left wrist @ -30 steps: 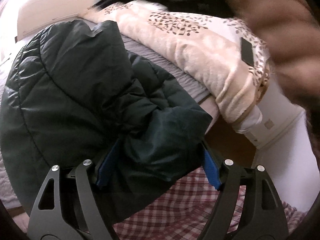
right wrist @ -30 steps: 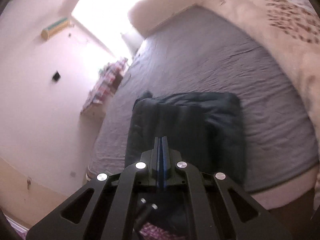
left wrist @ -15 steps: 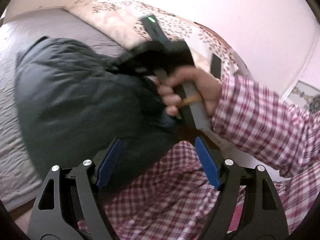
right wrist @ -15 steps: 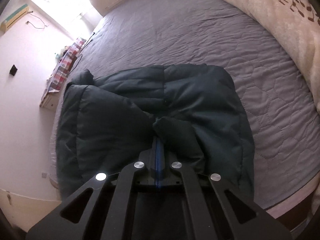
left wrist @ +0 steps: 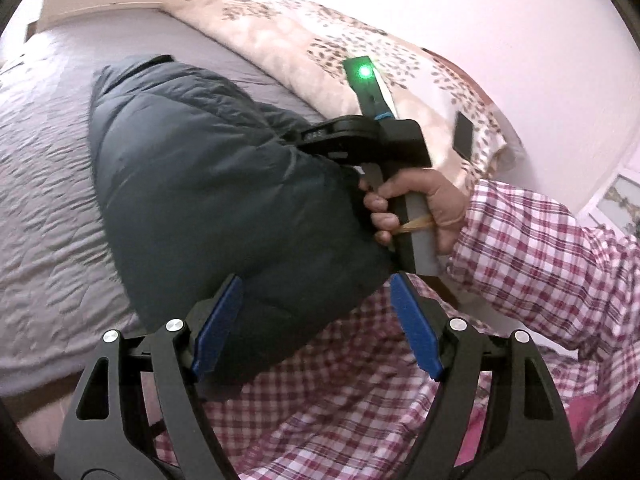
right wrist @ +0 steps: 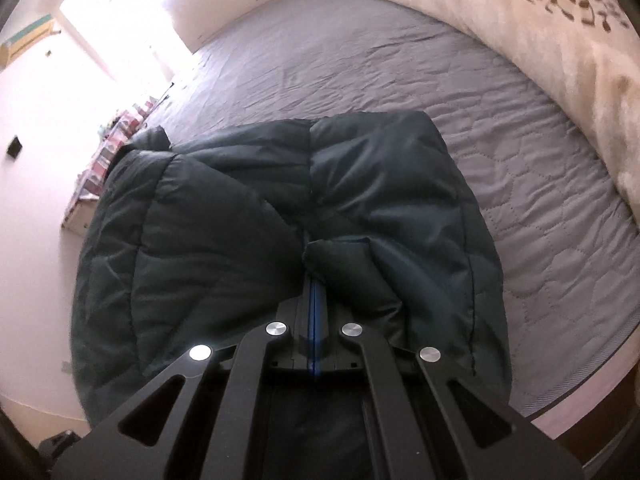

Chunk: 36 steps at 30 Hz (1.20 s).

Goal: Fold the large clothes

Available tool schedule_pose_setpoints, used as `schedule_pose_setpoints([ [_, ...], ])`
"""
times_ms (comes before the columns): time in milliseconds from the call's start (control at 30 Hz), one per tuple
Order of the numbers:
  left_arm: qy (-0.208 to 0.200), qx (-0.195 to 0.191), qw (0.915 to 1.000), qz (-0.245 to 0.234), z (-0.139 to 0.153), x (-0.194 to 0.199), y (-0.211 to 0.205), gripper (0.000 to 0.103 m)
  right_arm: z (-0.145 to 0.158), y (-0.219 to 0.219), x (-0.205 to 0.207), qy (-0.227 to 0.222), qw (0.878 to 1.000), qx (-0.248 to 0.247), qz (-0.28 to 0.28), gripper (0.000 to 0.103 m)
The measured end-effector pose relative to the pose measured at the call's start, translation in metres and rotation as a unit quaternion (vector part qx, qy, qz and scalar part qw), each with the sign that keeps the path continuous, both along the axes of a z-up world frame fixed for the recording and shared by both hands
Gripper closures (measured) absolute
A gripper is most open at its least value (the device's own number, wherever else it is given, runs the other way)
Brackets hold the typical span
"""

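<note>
The grey quilted bed cover (right wrist: 400, 80) carries the dark green padded jacket (right wrist: 280, 216), folded into a thick block near the bed's front edge, probably so it stays flat. The right gripper (right wrist: 315, 276) has its fingers pressed together, their tips buried in a fold, so I cannot tell if cloth is pinched. The left gripper (left wrist: 316, 312) hangs with fingers wide apart, gripping nothing, the jacket's corner lying beneath them.

Left tool (left wrist: 316, 328) gapes wide; right hand (left wrist: 416, 204) grips the closed right tool (right wrist: 315, 296).
</note>
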<state>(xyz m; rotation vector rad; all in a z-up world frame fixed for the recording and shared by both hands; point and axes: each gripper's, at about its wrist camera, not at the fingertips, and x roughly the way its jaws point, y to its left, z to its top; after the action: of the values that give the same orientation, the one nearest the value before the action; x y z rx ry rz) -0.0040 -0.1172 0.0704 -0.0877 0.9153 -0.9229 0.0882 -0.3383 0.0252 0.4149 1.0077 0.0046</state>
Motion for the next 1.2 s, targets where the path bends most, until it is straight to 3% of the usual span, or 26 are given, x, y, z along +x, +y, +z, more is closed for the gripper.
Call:
schedule_pose_setpoints([
  [267,0.035,0.011,0.9954,0.089,-0.002,-0.011,0.02,0.028,0.014,0.001,0.008,0.024,1.0,-0.013,0.003,0.103],
  [467,0.034,0.027,0.9924,0.115,-0.003,-0.01,0.015,0.028,0.068,0.014,-0.049,-0.053,0.997,-0.002,0.05,0.099],
  [533,0.034,0.033,0.9915,0.121,-0.004,-0.01,0.011,0.028,0.073,0.022,-0.072,-0.064,0.996,0.001,0.067,0.099],
  [700,0.039,0.038,0.989,0.138,-0.006,-0.007,0.014,0.028,0.037,0.033,-0.106,-0.045,0.995,-0.02,0.092,0.1],
  [867,0.039,0.059,0.9862,0.15,-0.013,-0.003,0.013,0.028,0.008,0.019,-0.095,-0.036,0.995,0.036,0.086,0.102],
  [1200,0.034,0.089,0.9817,0.164,-0.015,0.001,0.002,0.024,-0.01,0.007,-0.091,-0.044,0.992,0.078,0.09,0.103],
])
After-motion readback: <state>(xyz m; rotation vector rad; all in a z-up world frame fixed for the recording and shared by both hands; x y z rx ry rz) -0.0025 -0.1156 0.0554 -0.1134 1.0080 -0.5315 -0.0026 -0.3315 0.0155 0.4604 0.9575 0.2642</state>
